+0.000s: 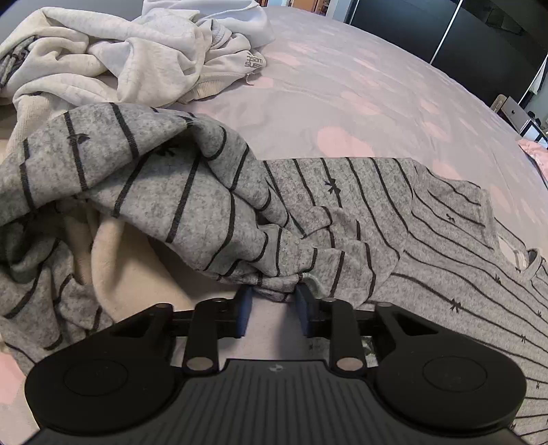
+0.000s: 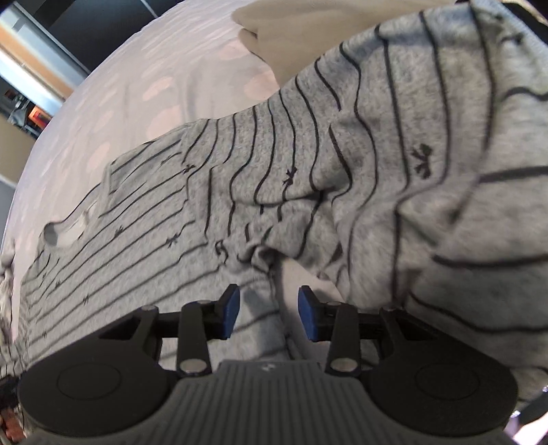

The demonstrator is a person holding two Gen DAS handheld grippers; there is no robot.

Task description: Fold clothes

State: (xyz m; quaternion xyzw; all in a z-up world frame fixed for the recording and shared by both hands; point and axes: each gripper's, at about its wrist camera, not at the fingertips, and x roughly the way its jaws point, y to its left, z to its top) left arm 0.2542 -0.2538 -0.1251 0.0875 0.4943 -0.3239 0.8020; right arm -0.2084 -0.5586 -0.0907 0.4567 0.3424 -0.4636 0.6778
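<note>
A grey top with thin dark stripes and small bows (image 1: 342, 212) lies partly spread on the bed, its neckline to the right and its left part bunched and draped. My left gripper (image 1: 274, 294) is open, its blue pads (image 1: 245, 308) on either side of a bunched hem edge. The same striped top fills the right wrist view (image 2: 308, 154). My right gripper (image 2: 269, 301) is open just above a fold of the fabric, with a big draped part hanging at the right.
A pile of white and light grey clothes (image 1: 137, 58) lies at the back left. A cream garment (image 1: 130, 267) lies under the striped top. The bed cover (image 1: 359, 102) is lilac with pink spots. Dark wardrobe doors (image 1: 445, 30) stand behind.
</note>
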